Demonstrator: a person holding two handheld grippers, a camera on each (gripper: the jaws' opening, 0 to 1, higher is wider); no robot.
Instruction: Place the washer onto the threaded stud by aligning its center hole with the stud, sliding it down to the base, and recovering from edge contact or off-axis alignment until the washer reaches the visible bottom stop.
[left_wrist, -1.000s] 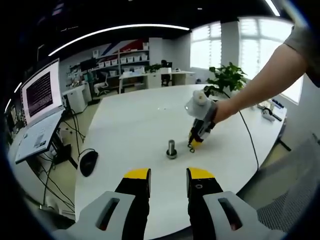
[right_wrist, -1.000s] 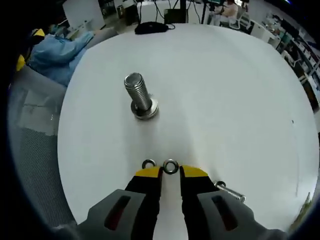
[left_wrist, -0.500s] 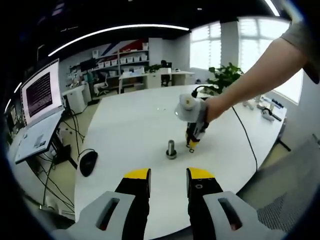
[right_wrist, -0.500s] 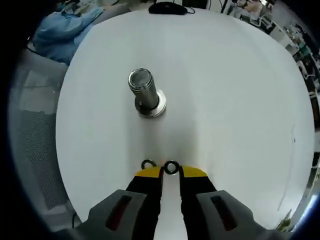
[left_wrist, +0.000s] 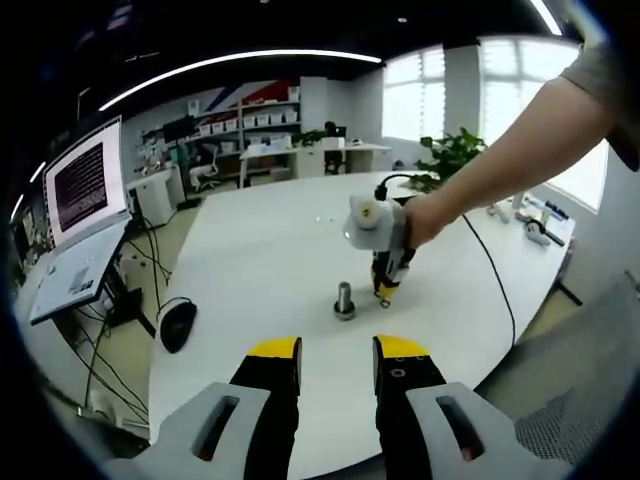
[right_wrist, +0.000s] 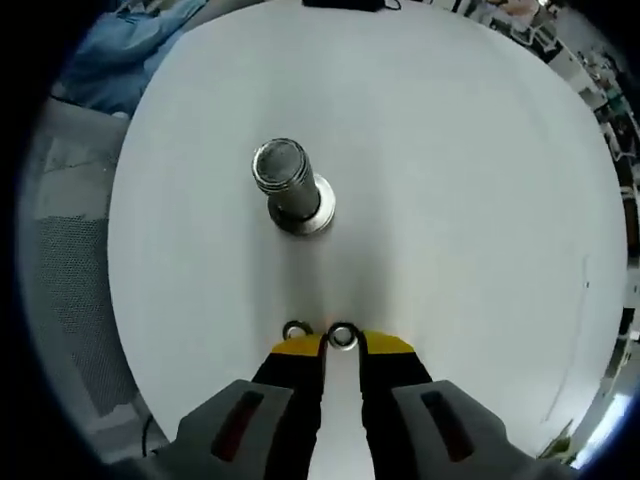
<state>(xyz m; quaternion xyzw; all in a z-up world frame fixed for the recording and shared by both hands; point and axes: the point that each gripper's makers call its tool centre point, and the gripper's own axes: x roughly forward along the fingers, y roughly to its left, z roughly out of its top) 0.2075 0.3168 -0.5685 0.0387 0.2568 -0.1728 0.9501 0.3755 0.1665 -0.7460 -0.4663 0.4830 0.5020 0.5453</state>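
One washer (right_wrist: 341, 335) sits pinched in the right hand-held gripper (right_wrist: 341, 343) above the stud (right_wrist: 287, 187); left hand-held gripper (left_wrist: 337, 362) gapes empty.

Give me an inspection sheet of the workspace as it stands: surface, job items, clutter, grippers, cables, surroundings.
Surface: white table, bare around the job.
Job's things: threaded stud upright on its base; washer pinched at the right gripper's tips, short of the stud.
Clutter: small items at the far table edge.
Grippers: right gripper shut on the washer; left gripper open, held back.
Cables: black cable across the table; a bundle by the floor.
Surroundings: laptop, plant, shelves, windows.
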